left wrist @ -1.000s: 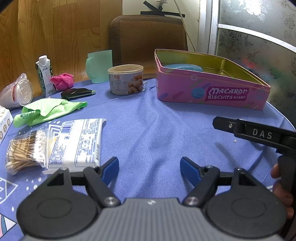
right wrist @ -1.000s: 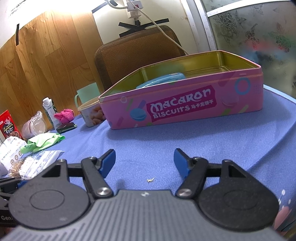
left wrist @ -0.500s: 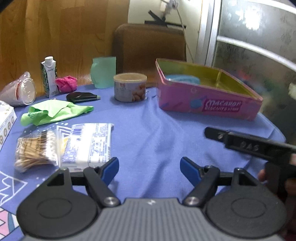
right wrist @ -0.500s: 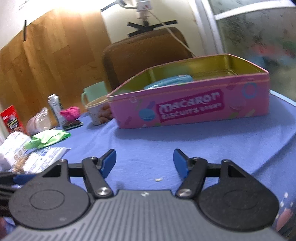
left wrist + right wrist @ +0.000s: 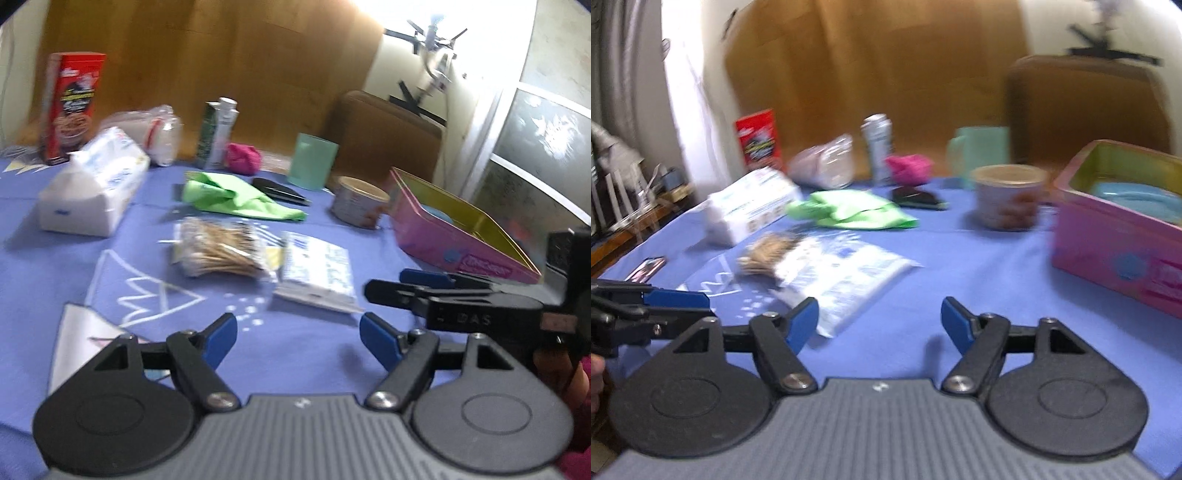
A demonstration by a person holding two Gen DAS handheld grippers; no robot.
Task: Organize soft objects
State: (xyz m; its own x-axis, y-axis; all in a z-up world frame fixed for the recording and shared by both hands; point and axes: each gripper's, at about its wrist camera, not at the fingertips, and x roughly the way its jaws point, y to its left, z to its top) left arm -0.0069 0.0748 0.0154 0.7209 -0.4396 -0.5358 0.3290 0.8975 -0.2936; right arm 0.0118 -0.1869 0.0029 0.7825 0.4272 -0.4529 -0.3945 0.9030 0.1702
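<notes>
Soft objects: green cloth [image 5: 236, 197] lies crumpled on the table at about 12 o'clock from the left gripper; pink cloth [image 5: 242, 158] sits balled behind it at 12 o'clock, beside the milk carton [image 5: 218, 134].
Table [image 5: 314, 354]: blue cover, crowded toward its far side.
Pink tin [image 5: 1123, 236]: open, at 2 o'clock from the right gripper, a blue item lying inside.
Tissue pack [image 5: 92, 188]: at 10 o'clock from the left gripper.
White packet [image 5: 317, 273]: flat, touching the bag of cotton swabs [image 5: 221, 251] on its 9 o'clock side, near both grippers.
Left gripper [image 5: 297, 334]: pitched down over the table, rolled slightly; jaws apart, nothing between them.
Right gripper [image 5: 879, 321]: pitched down, at 3 o'clock of the left one; jaws apart and empty, just been opening wider.
Hand [image 5: 565, 376]: partly seen on the right gripper's handle.
Change, left view: a second ago it faced the tin; now it faces the cloths, swabs and tissue pack, with the tin pushed to 2 o'clock.
Change, right view: the tin filled the middle before; now the packet and green cloth lie ahead.
</notes>
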